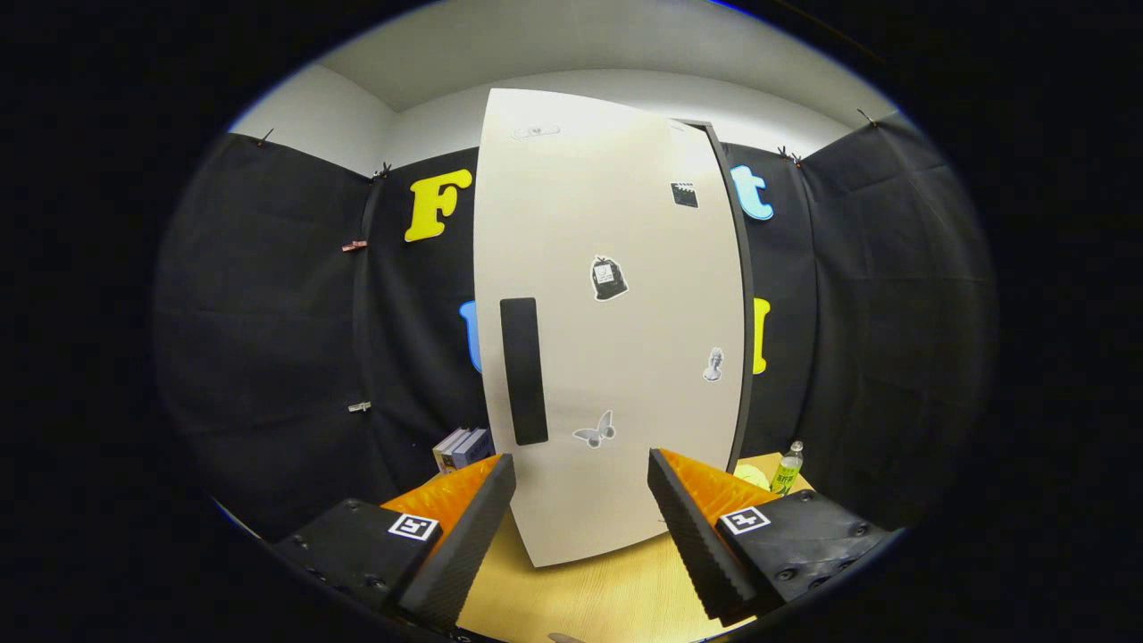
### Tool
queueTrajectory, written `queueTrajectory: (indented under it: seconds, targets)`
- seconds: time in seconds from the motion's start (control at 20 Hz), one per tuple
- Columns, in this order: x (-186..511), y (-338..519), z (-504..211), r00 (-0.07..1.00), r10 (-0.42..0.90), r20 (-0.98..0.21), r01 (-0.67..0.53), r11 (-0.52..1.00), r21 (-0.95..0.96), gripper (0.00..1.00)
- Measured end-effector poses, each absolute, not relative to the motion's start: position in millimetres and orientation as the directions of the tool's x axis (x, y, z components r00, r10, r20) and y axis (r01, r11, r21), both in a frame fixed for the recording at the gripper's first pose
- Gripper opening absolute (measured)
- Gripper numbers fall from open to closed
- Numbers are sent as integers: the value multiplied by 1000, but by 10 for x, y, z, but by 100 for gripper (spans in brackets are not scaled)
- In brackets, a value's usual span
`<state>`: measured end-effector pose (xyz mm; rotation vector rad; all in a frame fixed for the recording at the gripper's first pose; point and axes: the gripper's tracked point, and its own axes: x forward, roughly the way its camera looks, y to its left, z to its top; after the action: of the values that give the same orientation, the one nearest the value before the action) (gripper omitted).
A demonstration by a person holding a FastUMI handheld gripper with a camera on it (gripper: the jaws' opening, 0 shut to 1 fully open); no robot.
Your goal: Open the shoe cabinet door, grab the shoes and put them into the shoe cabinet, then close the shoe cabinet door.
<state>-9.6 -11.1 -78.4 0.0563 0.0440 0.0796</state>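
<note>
Gripper (580, 500): fingers spread wide, nothing between them, touching nothing. Aimed square at cabinet front, prob. so the door can be worked. Wooden table (607, 598) beneath. Just ahead: shoe cabinet door (616, 357), pale, stickered, looks shut or nearly; dark handle (523, 371) beyond left finger. Shoes: location can't be told. Beyond fingers: books (460, 446) left of cabinet, bottle (787, 469) right.

We face the pale shoe cabinet door (607, 339), its dark vertical handle (523, 371) just beyond our gripper (580, 500), whose fingers stand spread apart, holding nothing. The cabinet stands on a wooden table (589, 598); a green bottle (787, 469) stands beside it, books (460, 446) opposite.
</note>
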Motion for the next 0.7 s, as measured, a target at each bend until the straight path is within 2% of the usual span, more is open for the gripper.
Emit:
queueTrajectory:
  seconds: [0.7]
  targets:
    - [70, -92, -804, 995, 97, -33, -96, 994, 46, 98]
